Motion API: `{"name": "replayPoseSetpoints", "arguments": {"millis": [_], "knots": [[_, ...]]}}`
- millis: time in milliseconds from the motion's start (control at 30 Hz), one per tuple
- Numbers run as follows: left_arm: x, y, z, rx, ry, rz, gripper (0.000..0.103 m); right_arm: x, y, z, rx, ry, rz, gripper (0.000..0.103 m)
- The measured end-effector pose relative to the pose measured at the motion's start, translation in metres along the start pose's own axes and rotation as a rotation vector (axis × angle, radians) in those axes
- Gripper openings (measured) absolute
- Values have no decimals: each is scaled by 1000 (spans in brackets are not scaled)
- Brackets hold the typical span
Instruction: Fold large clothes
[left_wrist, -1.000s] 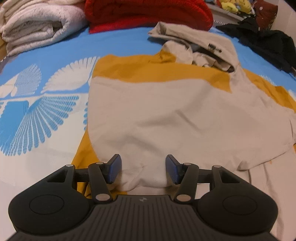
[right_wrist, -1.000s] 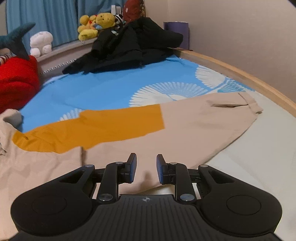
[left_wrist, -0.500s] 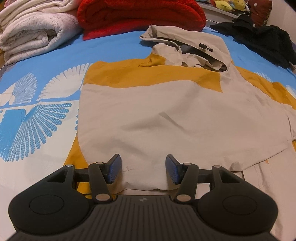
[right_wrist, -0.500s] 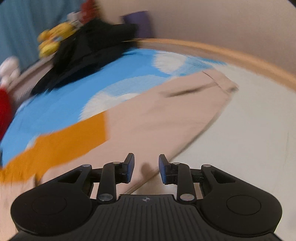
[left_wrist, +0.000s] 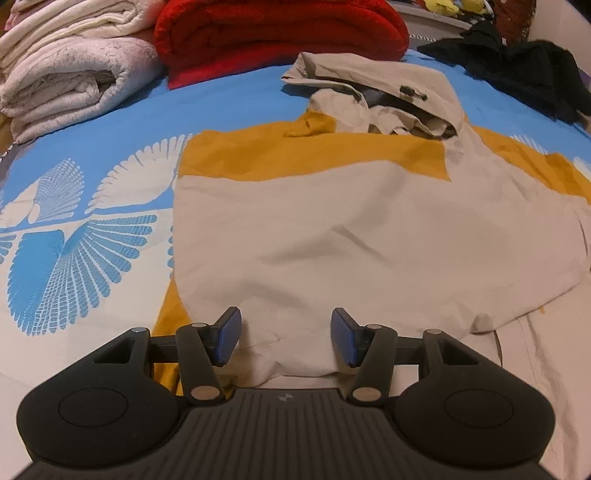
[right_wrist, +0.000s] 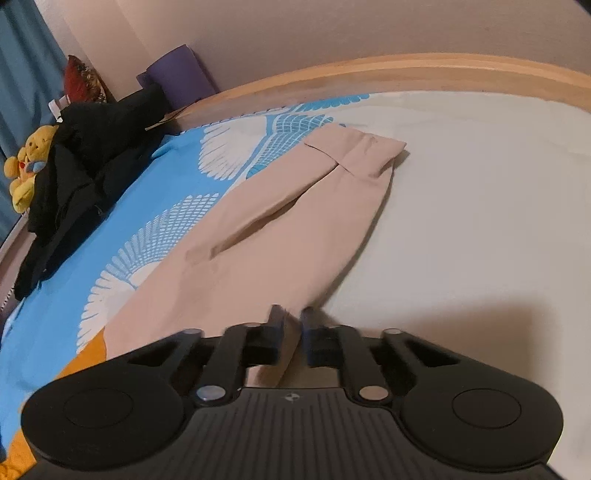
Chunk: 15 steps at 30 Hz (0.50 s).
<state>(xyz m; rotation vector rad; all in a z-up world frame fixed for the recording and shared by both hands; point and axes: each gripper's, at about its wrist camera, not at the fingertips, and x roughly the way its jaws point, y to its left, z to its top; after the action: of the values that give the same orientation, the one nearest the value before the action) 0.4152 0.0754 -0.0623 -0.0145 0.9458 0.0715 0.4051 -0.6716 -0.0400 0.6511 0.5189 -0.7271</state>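
Note:
A beige and mustard hooded jacket (left_wrist: 332, 229) lies spread flat on the bed, hood (left_wrist: 388, 96) at the far end. My left gripper (left_wrist: 286, 338) is open, its blue pads either side of the jacket's near hem, above the cloth. In the right wrist view the jacket's beige sleeve (right_wrist: 288, 229) stretches away to its cuff (right_wrist: 362, 151). My right gripper (right_wrist: 293, 325) is nearly shut, with the sleeve's near edge between its fingers.
Folded white blankets (left_wrist: 70, 70) and a red blanket (left_wrist: 280, 33) sit at the far end. A black garment pile (left_wrist: 524, 66) lies far right, also in the right wrist view (right_wrist: 81, 173). A wooden bed rail (right_wrist: 406, 74) and wall bound the right side.
My right gripper swung right along the sleeve toward its cuff end and its fingers closed in on the sleeve edge. My left gripper pulled back slightly and stayed open.

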Motion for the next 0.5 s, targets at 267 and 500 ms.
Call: {"name": "replayPoseSetpoints", "arguments": {"millis": [267, 500], "knots": [[-18, 24, 8, -76, -32, -26, 60, -61, 105, 14, -326, -223, -62, 2], [-35, 63, 13, -188, -52, -40, 59, -200, 271, -107, -854, -357, 308, 2]]}}
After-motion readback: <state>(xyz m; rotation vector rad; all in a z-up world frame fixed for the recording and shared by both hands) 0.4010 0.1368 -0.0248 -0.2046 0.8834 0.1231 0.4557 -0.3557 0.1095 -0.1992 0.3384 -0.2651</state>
